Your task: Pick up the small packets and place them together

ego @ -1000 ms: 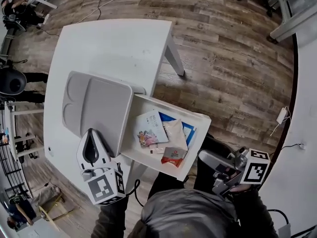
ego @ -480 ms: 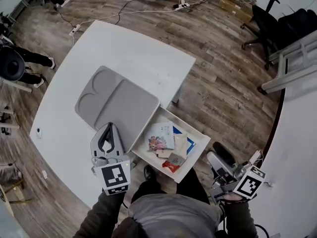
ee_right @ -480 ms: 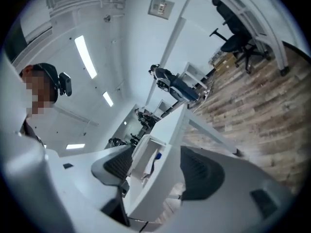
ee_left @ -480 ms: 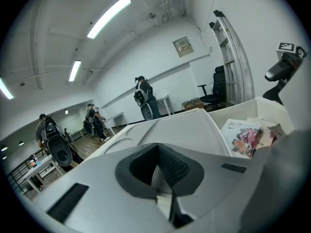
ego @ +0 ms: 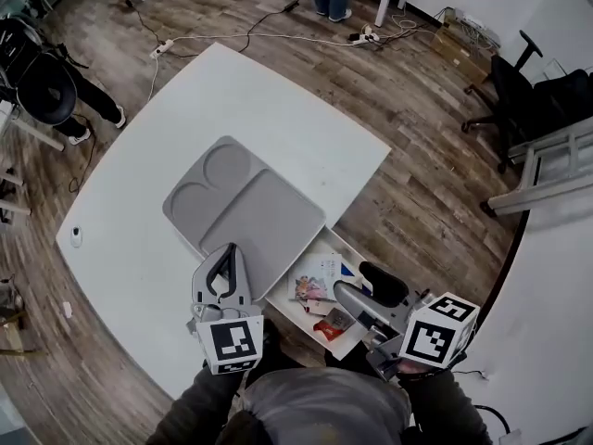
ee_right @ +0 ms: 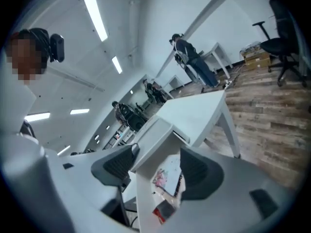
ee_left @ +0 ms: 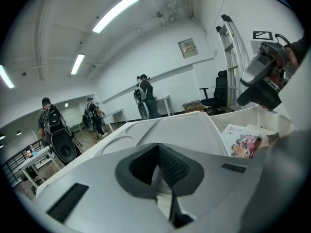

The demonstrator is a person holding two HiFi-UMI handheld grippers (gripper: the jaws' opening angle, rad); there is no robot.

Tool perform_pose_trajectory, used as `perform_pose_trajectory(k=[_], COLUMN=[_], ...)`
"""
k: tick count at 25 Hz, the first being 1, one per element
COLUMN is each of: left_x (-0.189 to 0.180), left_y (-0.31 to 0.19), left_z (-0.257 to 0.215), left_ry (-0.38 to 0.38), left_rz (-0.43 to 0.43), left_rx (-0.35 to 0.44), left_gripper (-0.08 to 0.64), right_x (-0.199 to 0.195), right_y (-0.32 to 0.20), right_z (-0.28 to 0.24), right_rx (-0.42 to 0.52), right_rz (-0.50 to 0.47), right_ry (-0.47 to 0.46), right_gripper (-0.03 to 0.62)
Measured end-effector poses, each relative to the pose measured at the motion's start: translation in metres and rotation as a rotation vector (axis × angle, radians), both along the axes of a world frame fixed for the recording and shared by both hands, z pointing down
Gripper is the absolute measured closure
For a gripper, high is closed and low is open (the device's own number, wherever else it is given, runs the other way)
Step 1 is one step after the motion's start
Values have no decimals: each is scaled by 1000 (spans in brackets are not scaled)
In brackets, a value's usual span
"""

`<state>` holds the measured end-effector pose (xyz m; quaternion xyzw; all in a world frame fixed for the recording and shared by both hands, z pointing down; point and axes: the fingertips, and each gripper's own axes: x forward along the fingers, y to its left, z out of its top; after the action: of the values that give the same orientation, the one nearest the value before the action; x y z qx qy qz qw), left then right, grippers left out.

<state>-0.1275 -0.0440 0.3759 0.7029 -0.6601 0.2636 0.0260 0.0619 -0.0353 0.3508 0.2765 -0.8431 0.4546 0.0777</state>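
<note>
— Two grippers: how do they stand?
— The left gripper [ego: 228, 251] hangs over the near edge of the grey tray [ego: 250, 207], its jaws pressed together with nothing between them. The right gripper [ee_right: 159, 152] has its jaws spread wide and grips nothing. Its own view looks between them at the rim of the white drawer [ego: 285, 302].
— And the packets?
— They lie in that drawer, which sticks out from under the near edge of the table [ego: 278, 100], just beside the tray. The packet with a colourful picture [ego: 313, 281] lies toward the tray side. The small red packet [ego: 329, 327] is at the near end, and a blue piece [ego: 348, 269] shows on the far side.
— Is the right gripper touching them?
— From above I cannot tell. It sits over the drawer's right side and covers part of it.
— The tray?
— It lies flat on the table, with two round hollows at its far end and one large one.
</note>
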Motion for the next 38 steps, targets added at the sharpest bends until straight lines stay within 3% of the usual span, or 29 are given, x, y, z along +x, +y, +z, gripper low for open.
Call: perform_pose_trajectory(k=[3,9,15,22,29,34,36,38], left_x=[-1,-3,-3,-3,-3,-4,-5,-5], left_y=[-2,-1,-1,-2,-2,-3,-4,-3], left_z=[-5,-4,-7,-8,-9,-6,-7,-7], left_ry=[24,63,77,80,98,106,109,109], left_rz=[-3,-1,26,63,75,70,66,58], left_rx=[13,11,7,15,16,10,8,4], left_gripper=[560,560,560,560,560,560,560,560], right_x=[-14,-24,-48,-53,-65,-67,-66,-65], right_y=[-8,-14,-10,-3,17,24,23,21], right_z=[11,38,53,54,87,96,94,87], right_rx=[-54,-128,-155,-64,102,160,188,236], right_rz=[-45,-48,-118,-181,-383,-493,-502,-497], right_ry=[79,234,294,443,662,741,761,780], right_gripper=[275,273,273,273,273,274,334,486])
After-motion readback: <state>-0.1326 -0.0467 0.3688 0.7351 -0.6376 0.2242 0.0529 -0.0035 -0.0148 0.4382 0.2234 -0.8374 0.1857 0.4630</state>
